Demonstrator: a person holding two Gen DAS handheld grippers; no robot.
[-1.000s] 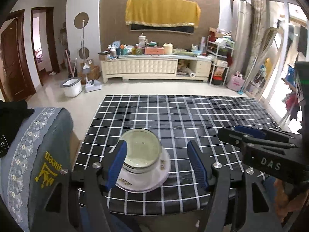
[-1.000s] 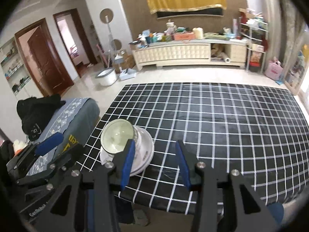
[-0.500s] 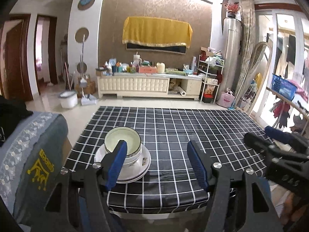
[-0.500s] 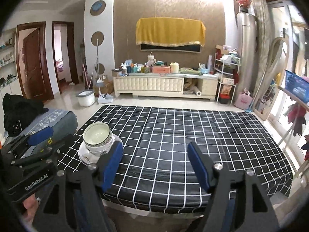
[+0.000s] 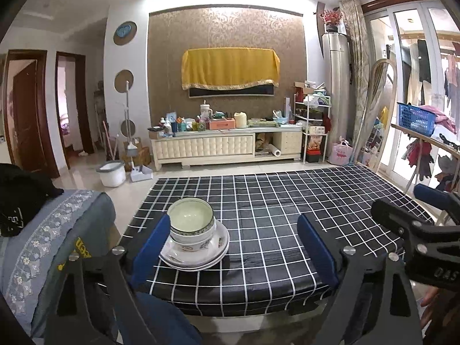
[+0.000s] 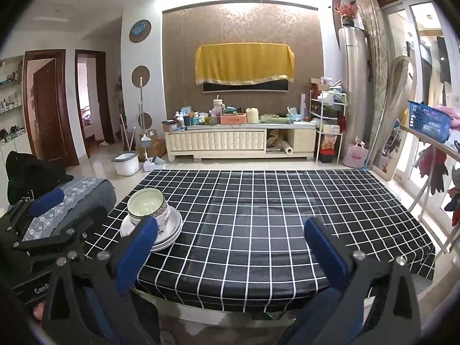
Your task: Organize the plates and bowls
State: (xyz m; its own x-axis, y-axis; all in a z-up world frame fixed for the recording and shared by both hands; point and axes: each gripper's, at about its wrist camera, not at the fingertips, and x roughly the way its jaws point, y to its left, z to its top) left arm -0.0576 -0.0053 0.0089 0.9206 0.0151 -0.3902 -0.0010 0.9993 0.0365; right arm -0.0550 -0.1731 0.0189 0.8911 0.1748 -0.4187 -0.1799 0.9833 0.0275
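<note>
A pale green bowl (image 5: 191, 218) nests in a second patterned bowl, on stacked white plates (image 5: 198, 254), near the front left of the black checked table (image 5: 287, 210). The stack also shows in the right wrist view (image 6: 146, 207), with its plates (image 6: 172, 227) under it. My left gripper (image 5: 234, 247) is open and empty, held back off the table's front edge, its left finger in front of the stack. My right gripper (image 6: 233, 254) is open and empty, to the right of the stack, also off the table's front edge.
A grey chair back (image 5: 54, 230) with a black garment (image 5: 20, 192) stands left of the table. Beyond the table are a white bucket (image 5: 112, 174), a cream TV cabinet (image 5: 224, 146) and a shelf rack (image 5: 314, 132). A drying rack with a blue basket (image 5: 415, 118) stands at the right.
Both grippers have drawn back and up from the stack, away from the table. The right gripper's jaws have opened wider. The bowls and plates have stayed in place.
</note>
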